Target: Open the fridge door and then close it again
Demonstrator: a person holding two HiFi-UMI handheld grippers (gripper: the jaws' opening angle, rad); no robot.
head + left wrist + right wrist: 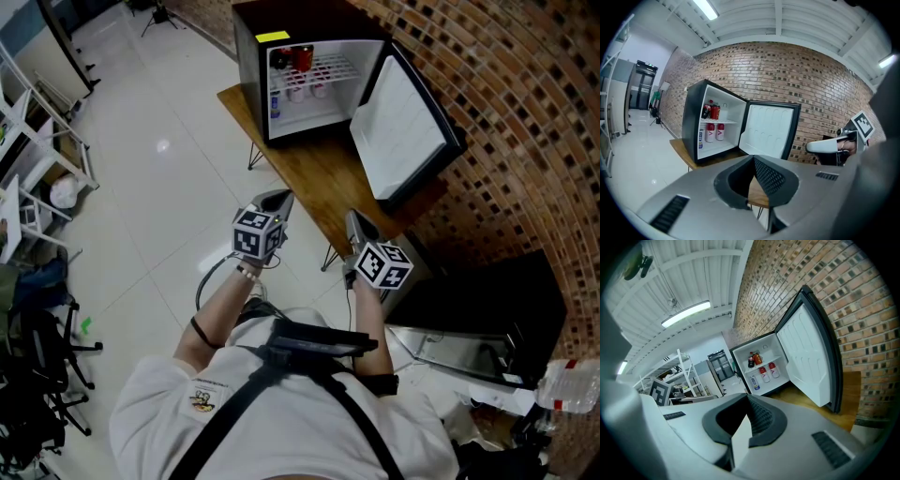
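At the bottom of the head view, the person's chest harness (309, 349) lies closest. Just above it, mid-frame, are the left gripper (277, 201) and the right gripper (355, 221). Both have their jaws pressed together on nothing, and both are held well short of the wooden table (323, 178). On the far end of that table, at the upper centre, stands the fridge (251, 56). Its door (403, 127) is swung wide to the right, toward the brick wall (511, 112).

The opening step looks done. Closing is left, and neither gripper is near the door yet.

Only the head view shows the gap between grippers and table and the yellow label (272, 37) on the fridge top. The left gripper view shows the shelves best, with red cans (712, 111) above and red-capped bottles (715, 132) below. The right gripper view alone shows the door's dark outer edge and white racking (686, 376) at left.
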